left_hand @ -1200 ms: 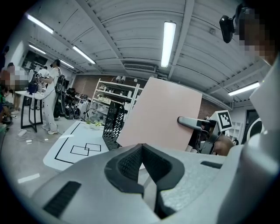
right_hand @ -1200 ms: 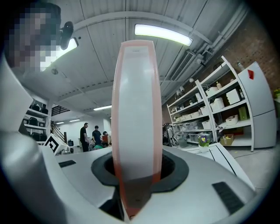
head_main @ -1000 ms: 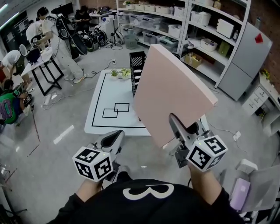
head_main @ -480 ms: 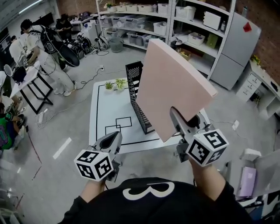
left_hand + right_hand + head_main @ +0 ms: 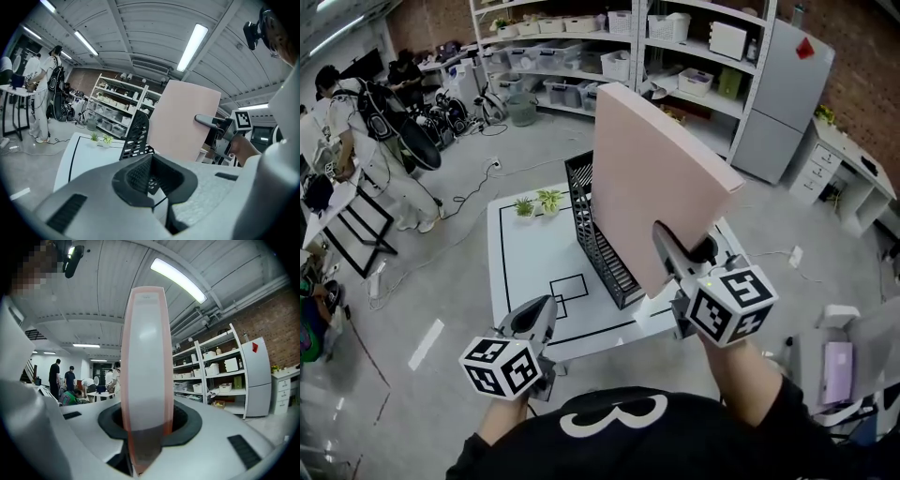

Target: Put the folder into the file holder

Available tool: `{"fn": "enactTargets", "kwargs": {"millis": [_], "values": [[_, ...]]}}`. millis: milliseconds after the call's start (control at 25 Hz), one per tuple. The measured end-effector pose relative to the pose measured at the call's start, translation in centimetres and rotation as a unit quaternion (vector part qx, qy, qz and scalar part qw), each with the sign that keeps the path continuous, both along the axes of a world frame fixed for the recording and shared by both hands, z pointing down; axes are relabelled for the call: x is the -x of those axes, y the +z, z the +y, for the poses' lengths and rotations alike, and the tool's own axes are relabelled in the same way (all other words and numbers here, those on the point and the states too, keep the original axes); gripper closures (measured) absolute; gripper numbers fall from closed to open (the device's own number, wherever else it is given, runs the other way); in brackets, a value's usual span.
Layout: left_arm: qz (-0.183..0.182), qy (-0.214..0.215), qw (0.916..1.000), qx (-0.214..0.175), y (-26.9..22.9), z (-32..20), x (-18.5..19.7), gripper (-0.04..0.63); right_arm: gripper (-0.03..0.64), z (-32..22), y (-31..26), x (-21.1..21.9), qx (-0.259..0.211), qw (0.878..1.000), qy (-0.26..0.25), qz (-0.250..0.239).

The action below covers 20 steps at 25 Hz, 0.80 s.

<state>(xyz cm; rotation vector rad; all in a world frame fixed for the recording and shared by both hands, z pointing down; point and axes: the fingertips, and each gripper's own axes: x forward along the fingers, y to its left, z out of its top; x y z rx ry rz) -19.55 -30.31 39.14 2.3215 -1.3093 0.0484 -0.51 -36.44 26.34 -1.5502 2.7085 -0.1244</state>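
In the head view, the large flat pale pink folder (image 5: 661,187) is held up on edge by the right hand-held gripper (image 5: 686,255), which is clamped on its lower corner. Over the last second the white desk (image 5: 525,267) and the black perforated metal file holder (image 5: 602,253) have been brought much closer, so that the folder's lower edge is now seen just above and beside the holder, not yet inside it. The approach is judged nearly finished, with lowering into a slot left to do. The left hand-held gripper (image 5: 534,323) is kept low at the desk's near edge.

In the left gripper view, its jaws are seen closed together on nothing.

In the right gripper view, the folder (image 5: 145,357) is seen edge-on, pinched between the pads.
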Motion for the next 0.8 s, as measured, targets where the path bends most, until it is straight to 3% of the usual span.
{"fn": "enactTargets", "kwargs": {"millis": [440, 800], "values": [[0.001, 0.012, 0.9999, -0.001, 1.5, -3.1, 4.7, 0.589, 0.477, -4.4, 2.5, 4.2, 0.007, 1.000, 0.022, 0.021], [-0.004, 0.011, 0.9999, 0.010, 3.3, -4.5, 7.2, 0.589, 0.479, -6.4, 4.6, 5.2, 0.003, 0.999, 0.032, 0.021]]}}
